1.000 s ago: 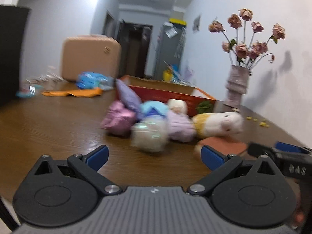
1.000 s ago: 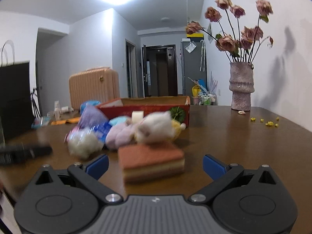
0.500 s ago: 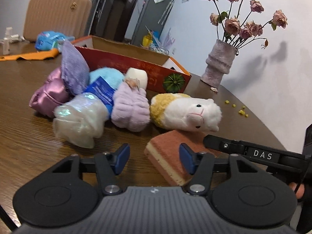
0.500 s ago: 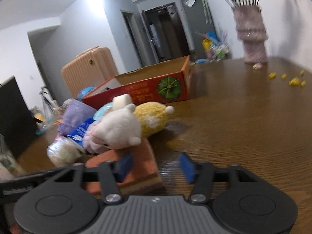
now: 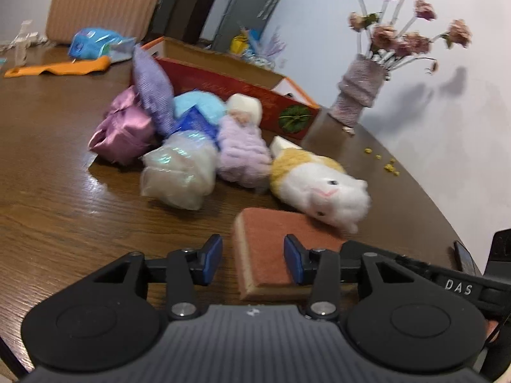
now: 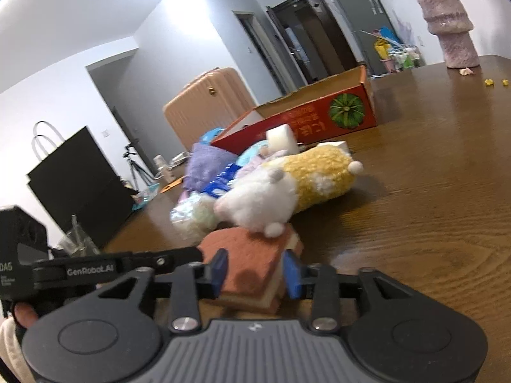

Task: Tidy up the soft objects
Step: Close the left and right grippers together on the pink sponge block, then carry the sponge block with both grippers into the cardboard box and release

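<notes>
A brown-topped sponge (image 5: 271,245) lies flat on the wooden table, nearest of the soft things. My left gripper (image 5: 252,263) is closing over its left part. The right pad overlaps the sponge, while the left pad stands off it with table showing between. In the right wrist view a corner of the sponge (image 6: 249,252) fills my right gripper (image 6: 255,273). Its jaws are opening, but both pads touch the sponge. A white and yellow plush alpaca (image 5: 319,188) rests a foot on the sponge. Behind it lie a lilac plush (image 5: 242,150), a white mesh bundle (image 5: 179,172) and a pink satin bundle (image 5: 124,131).
An open red cardboard box (image 5: 223,83) stands behind the pile. At the right is a vase of dried roses (image 5: 357,92) with yellow crumbs (image 5: 389,167) near it. A peach suitcase (image 5: 102,3) and an orange cloth (image 5: 64,67) sit far left. A black bag (image 6: 76,185) stands at the table's left.
Both grippers went from wide open to narrow and tipped down toward the sponge. The sponge has come between the right pads, and the left pads now straddle its edge.
</notes>
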